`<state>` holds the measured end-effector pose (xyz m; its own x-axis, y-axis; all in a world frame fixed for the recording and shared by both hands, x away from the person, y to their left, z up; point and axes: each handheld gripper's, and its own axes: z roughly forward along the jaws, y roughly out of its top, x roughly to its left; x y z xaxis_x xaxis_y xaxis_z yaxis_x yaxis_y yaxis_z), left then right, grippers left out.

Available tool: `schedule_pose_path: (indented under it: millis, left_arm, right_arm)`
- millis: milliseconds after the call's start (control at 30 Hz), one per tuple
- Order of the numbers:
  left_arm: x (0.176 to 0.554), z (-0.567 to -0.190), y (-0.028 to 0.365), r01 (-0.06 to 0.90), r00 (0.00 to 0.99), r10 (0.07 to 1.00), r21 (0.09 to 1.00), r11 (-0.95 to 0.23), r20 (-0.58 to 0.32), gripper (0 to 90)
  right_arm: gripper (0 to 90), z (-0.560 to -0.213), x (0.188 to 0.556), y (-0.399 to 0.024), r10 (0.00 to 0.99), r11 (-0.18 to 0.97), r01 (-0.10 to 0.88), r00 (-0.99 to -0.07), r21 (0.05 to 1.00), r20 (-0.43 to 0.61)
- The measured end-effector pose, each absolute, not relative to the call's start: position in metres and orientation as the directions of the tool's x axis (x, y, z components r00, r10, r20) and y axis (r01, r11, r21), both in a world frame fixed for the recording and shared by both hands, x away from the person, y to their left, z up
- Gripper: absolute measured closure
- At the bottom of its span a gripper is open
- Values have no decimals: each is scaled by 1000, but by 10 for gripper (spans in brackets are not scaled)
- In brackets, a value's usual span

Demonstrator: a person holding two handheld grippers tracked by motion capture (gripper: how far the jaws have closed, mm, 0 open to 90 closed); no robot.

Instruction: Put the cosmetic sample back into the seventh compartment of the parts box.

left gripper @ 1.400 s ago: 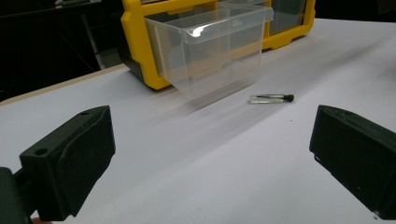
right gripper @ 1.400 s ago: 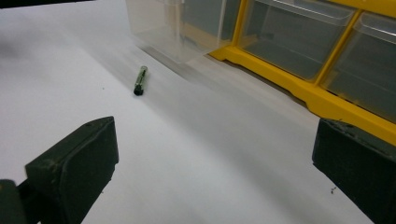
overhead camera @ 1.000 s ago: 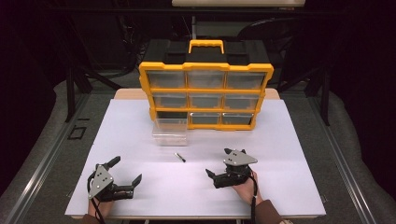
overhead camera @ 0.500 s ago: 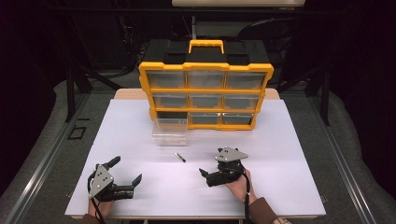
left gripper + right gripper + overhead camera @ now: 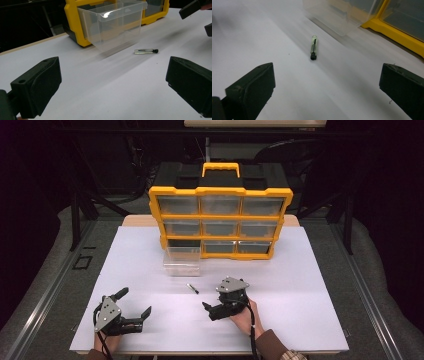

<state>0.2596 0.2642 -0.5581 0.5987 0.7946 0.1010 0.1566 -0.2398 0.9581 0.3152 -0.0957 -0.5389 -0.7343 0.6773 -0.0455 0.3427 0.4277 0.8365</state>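
Fingers of right gripper (image 5: 214, 309) spread wide near small tube (image 5: 192, 288).

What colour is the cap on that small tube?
Black, on a clear tube; best in the right gripper view.

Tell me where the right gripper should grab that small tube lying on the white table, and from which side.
Grip the small tube mid-length, jaws across its narrow width, coming down from above. It lies flat and apart from the clear drawer, black cap toward the right gripper, whose open jaws already face it.
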Motion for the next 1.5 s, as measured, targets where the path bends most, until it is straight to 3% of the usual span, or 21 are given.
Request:
schedule_pose_path:
  millis: [667,900,1200,1500]
  left_arm:
    - [260,-558,264,155,607,789,959,-236,97,1]
    - [261,-558,264,157,608,788,959,-235,93,1]
    - [260,-558,264,158,608,788,959,-237,95,1]
    - [260,-558,265,157,607,789,959,-237,96,1]
  right_arm:
    - [35,-545,327,-65,666,444,360,-745,821,-33]
    - [158,-546,333,-54,673,457,358,-738,814,-53]
    - [438,-547,345,-38,688,472,377,-722,797,-66]
    - [626,-554,357,-26,695,485,412,-717,772,-54]
